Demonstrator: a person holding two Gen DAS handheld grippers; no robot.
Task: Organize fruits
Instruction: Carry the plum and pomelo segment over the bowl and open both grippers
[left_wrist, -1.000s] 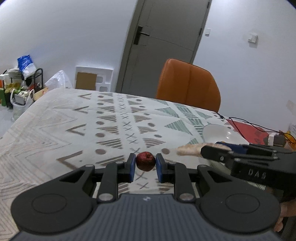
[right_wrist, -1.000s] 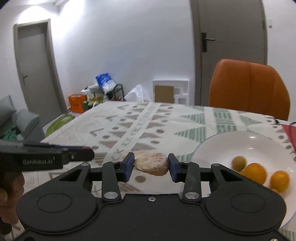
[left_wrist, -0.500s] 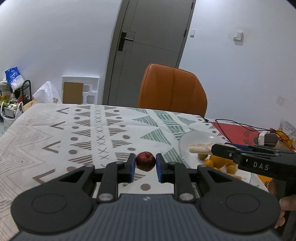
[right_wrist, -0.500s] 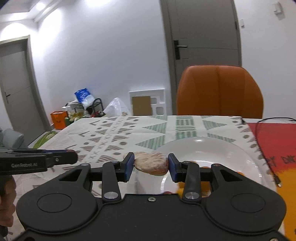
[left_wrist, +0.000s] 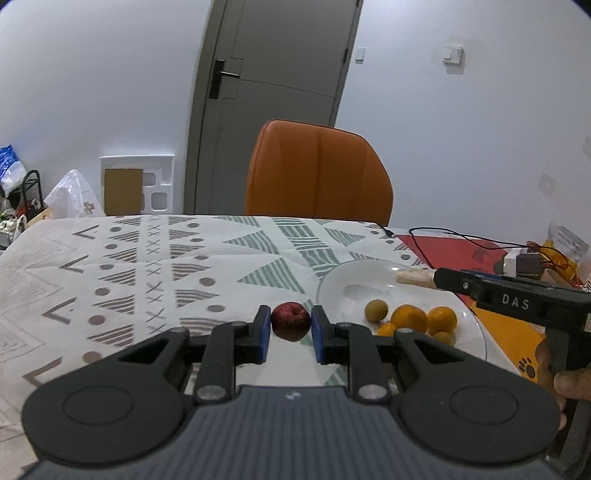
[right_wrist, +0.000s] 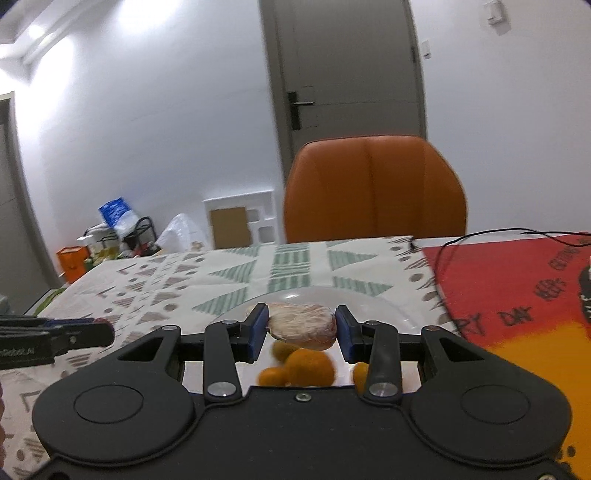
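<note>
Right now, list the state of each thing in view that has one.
Left gripper: shut on the red fruit, held off the table.
Right gripper: shut on the pale fruit, held above the plate.
Plate: holds oranges and green fruits.
Door: closed.
Chair: unoccupied.

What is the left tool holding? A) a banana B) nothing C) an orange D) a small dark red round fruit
D: the left tool pinches a small dark red round fruit between its blue pads, beside the white plate of oranges.
</note>
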